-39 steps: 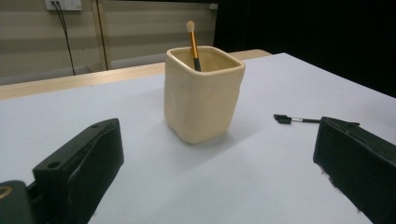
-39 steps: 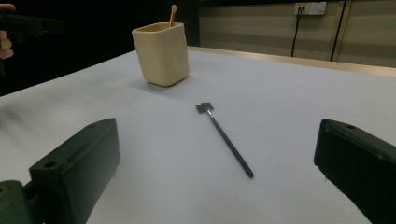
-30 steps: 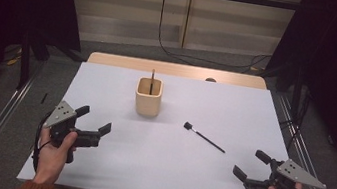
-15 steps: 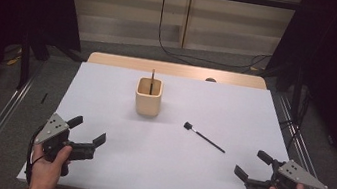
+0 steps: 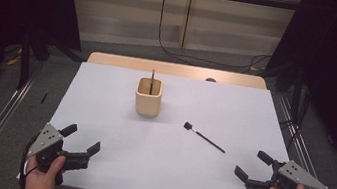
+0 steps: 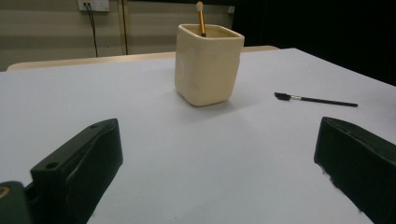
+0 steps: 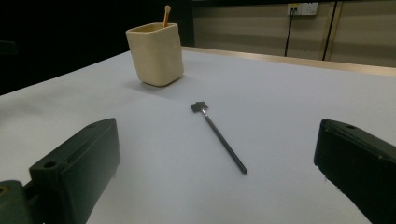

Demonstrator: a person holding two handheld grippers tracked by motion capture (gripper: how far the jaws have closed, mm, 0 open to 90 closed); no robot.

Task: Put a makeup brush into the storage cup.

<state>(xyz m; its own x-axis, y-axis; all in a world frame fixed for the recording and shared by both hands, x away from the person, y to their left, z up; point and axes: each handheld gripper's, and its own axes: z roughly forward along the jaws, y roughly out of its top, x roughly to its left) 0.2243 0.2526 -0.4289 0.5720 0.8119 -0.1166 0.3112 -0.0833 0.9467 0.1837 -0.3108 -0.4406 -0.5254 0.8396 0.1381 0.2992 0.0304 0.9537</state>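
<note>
High view: the cream square ceramic cup (image 5: 148, 96) stands at twelve o'clock on the white-covered bench (image 5: 102, 115), one gold-handled brush (image 5: 152, 79) already upright inside. The thin black brush (image 5: 204, 137) lies flat at four o'clock of the cup, untouched. Left claw (image 5: 81, 142) and right claw (image 5: 251, 166) hover at the near edge, jaws apart, empty; pickup and placing likely remain.

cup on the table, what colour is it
Cream, a pale yellowish beige; the cup shows best in the left gripper view.
</note>
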